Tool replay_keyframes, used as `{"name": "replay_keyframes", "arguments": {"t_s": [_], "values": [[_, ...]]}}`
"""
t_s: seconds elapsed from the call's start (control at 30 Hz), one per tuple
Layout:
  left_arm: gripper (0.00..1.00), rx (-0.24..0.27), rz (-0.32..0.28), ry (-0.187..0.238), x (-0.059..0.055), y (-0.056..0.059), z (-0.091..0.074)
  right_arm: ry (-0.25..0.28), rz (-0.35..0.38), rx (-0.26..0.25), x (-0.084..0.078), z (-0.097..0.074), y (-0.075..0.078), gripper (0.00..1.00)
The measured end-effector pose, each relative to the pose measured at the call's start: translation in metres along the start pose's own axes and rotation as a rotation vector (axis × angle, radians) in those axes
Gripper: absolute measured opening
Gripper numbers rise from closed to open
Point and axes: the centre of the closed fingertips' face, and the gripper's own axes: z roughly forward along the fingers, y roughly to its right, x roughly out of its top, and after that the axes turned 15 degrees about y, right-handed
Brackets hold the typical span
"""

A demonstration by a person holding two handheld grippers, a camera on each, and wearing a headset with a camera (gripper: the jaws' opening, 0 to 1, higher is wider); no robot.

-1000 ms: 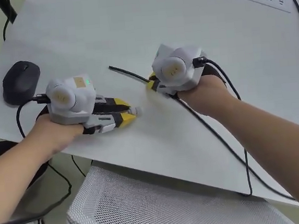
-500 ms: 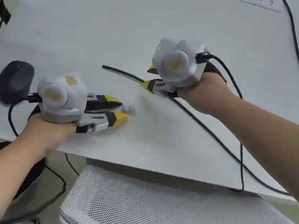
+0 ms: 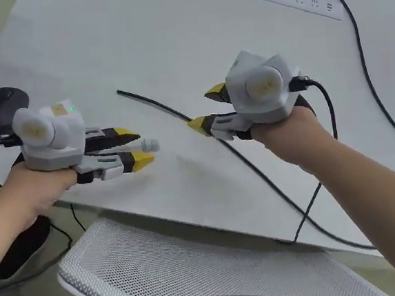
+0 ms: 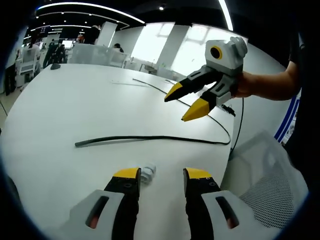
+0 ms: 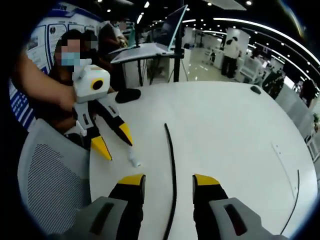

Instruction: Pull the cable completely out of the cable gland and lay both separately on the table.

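Left gripper (image 3: 141, 147): jaws apart, empty; cable gland (image 3: 149, 146) lies at its tips, near table (image 3: 139, 35) front edge | right gripper (image 3: 204, 109): jaws apart, empty; cable (image 3: 153, 105) runs lengthwise beneath them, apart from gland.

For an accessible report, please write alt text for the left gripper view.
A small white cable gland sits beside one jaw of the open left hand-held gripper, apart from the black cable lying on the white table beyond. The open right hand-held gripper hangs above.
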Motion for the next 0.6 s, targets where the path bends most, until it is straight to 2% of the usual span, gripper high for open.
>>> {"name": "replay_keyframes", "arguments": {"t_s": [0.03, 0.13, 0.27, 0.33, 0.43, 0.6], "values": [[0.36, 0.000, -0.005, 0.006, 0.002, 0.001, 0.000, 0.003, 0.002, -0.001, 0.000, -0.003, 0.000, 0.36], [0.38, 0.005, -0.004, 0.023, 0.011, 0.011, -0.002, 0.026, 0.024, -0.025, -0.001, -0.026, 0.000, 0.39], [0.39, 0.009, 0.000, 0.022, 0.018, 0.021, -0.005, 0.054, 0.060, -0.057, -0.003, -0.051, 0.000, 0.40], [0.41, 0.004, -0.005, 0.021, 0.019, 0.027, -0.007, 0.063, 0.069, -0.078, -0.006, -0.064, 0.001, 0.41], [0.44, 0.005, 0.006, 0.020, 0.022, 0.037, -0.010, 0.088, 0.120, -0.112, -0.015, -0.087, 0.003, 0.44], [0.48, 0.007, 0.011, 0.011, 0.026, 0.052, -0.014, 0.120, 0.144, -0.148, -0.028, -0.118, 0.001, 0.48]]}}
